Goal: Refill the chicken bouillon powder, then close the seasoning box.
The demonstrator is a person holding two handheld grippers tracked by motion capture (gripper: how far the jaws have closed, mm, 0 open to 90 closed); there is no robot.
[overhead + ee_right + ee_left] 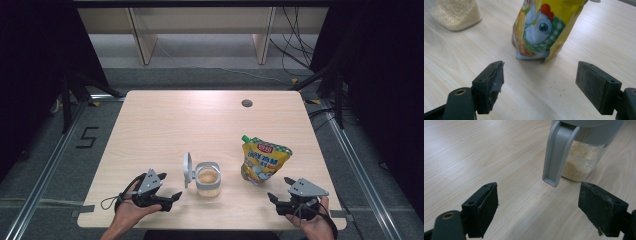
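A clear jar (208, 179) holding pale grain stands near the table's front middle, its grey hinged lid (187, 169) flipped up on the left. In the left gripper view the jar (581, 162) sits ahead and right, with the lid (557, 152) hanging down. A yellow spouted pouch (263, 160) stands to the jar's right; its printed front (544, 30) faces the right gripper. My left gripper (172, 199) is open, just left of the jar, with nothing in its jaws. My right gripper (281, 190) is open, a little in front of the pouch and apart from it.
The light wooden table (190, 120) has a small round cable hole (246, 103) near its far edge. Both hands rest close to the front edge. Beyond the table lie dark floor, cables and the legs of a further table.
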